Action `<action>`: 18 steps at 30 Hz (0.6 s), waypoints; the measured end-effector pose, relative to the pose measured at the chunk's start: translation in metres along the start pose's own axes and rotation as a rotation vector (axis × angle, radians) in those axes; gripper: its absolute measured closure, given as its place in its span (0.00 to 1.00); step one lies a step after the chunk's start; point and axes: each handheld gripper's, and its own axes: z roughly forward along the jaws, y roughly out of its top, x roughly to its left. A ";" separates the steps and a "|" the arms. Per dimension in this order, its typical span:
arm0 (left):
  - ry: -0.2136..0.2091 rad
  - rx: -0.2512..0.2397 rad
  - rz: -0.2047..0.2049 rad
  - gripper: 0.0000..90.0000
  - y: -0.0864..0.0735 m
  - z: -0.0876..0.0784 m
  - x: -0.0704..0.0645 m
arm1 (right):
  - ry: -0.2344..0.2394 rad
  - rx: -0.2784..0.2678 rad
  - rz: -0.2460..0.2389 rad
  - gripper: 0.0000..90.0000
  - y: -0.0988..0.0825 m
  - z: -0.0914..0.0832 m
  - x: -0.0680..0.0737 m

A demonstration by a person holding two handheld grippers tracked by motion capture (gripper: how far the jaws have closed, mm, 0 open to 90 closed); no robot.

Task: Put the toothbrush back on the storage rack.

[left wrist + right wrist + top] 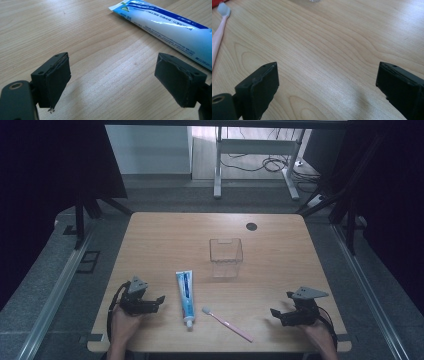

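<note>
Wood-grain table (280, 270) carried three items: a blue-and-white toothpaste tube (185, 296), a pink toothbrush (229, 324) and a clear plastic container (226, 256).

Left tongs (159, 300) sat at the near-left part of the table, held in the person's left hand (125, 321), jaws spread wide, nothing between them. In the left gripper view, those tongs (112, 82) had only bare wood in the gap; the tube (165, 27) lay just past the right-side jaw, not touching as far as I could tell.

Right tongs (281, 306) sat at the near-right, held in the right hand (320, 336), jaws also spread and empty. In the right gripper view, those tongs (327, 87) framed bare wood, with the toothbrush (219, 27) off at the left edge, white bristle head pointing away.

Tube lay flat at near-centre, cap toward the person, just right of the left tongs. Toothbrush lay flat and slantwise just right of the cap, between tube and right tongs. Container stood upright beyond both, mid-table, well apart from both tongs.
</note>
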 end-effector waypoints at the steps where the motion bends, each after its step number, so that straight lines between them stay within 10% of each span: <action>1: 0.001 -0.001 -0.003 0.15 0.000 0.000 0.000 | 0.006 0.005 0.000 0.04 0.000 0.000 0.000; 18: 0.013 -0.011 -0.009 0.15 -0.001 -0.001 0.000 | 0.044 0.052 -0.011 0.04 0.007 -0.005 0.014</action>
